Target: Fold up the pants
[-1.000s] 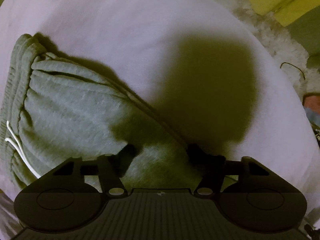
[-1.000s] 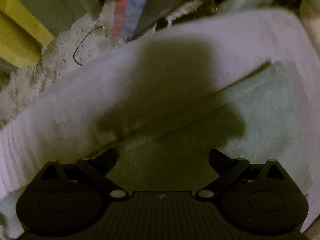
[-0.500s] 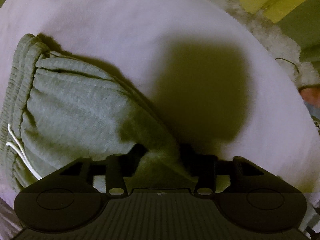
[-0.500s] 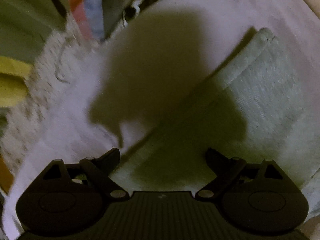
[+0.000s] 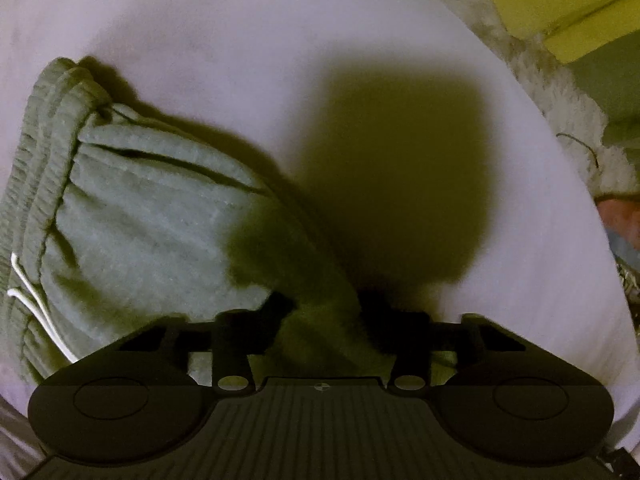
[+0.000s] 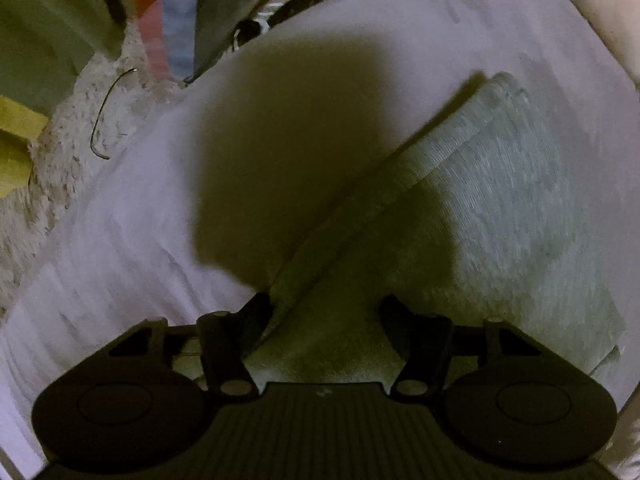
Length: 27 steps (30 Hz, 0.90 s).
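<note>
The left hand-held gripper point(image 5: 320, 312), low centre of its view, is closing on a ridge of the grey pants point(image 5: 152, 220); cloth sits between the jaws. The right hand-held gripper point(image 6: 324, 316), also closing, straddles the pants' folded edge point(image 6: 500, 208), cloth between its jaws too. The step looks like taking hold for a fold. Next both need a firm pinch, then a lift together. The pants lie on a white bed sheet point(image 5: 280, 40). Counted: two hand-held grippers, one pair of pants.

surface: white sheet point(image 5: 248, 32) | on it: grey pants point(image 5: 140, 216), laid flat
</note>
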Available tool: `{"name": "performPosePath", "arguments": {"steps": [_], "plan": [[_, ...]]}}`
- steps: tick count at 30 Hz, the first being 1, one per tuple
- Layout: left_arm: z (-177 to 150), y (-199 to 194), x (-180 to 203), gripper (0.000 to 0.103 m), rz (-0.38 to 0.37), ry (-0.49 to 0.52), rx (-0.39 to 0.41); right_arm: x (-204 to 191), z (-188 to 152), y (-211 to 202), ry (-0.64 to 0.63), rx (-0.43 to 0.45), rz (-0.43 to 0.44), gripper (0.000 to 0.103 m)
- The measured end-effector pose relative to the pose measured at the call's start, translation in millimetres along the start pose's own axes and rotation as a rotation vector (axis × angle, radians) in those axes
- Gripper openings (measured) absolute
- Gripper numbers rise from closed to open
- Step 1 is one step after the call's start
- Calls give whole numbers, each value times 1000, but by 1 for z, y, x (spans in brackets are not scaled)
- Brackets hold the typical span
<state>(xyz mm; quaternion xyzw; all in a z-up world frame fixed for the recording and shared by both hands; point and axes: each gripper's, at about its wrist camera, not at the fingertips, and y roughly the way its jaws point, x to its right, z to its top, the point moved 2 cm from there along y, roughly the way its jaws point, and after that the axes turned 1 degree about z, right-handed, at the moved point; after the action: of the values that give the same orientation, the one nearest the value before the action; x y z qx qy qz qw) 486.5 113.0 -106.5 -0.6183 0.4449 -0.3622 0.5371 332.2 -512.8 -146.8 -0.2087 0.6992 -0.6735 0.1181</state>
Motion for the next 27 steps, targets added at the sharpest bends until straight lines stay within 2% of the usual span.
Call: {"name": "performPosePath", "arguments": {"steps": [3,5,7,9,11,13,16,18,19,22,23,24,26,27], "plan": [[2,-4,-3,22,-7,12,7,1,-3,-5,-15,28,6,51],[6,-4,-10,19,-22,-1,5,7,-1,-9,-16,51,20,36],[2,-12,-11,17,-38,14,54,11,0,-14,-18,74,35,26],[-5,-25,-16,17,-67,50,146,16,1,-16,-14,89,55,23],[-7,-31,-21,17,-104,48,191,18,0,-14,-14,100,70,22],[-5,-30,-30,18,-158,8,209,25,-3,-17,-11,110,87,20],[-6,-20,-32,20,-159,16,218,32,-3,-16,21,116,123,18],[-9,-23,-29,25,-144,45,227,39,-4,-16,39,107,139,18],[-9,-25,-28,25,-131,58,226,40,-4,-16,54,100,137,18],[-12,-26,-22,41,-105,81,198,39,-3,-20,83,75,116,23],[-12,-26,-20,57,-97,93,177,37,-2,-20,78,65,97,27],[-12,-26,-18,65,-88,97,161,33,-1,-19,73,55,84,32],[-15,-27,-15,67,-60,118,169,22,2,-18,53,30,80,60],[-16,-25,-14,69,-49,132,170,19,2,-19,42,24,74,65]]}}
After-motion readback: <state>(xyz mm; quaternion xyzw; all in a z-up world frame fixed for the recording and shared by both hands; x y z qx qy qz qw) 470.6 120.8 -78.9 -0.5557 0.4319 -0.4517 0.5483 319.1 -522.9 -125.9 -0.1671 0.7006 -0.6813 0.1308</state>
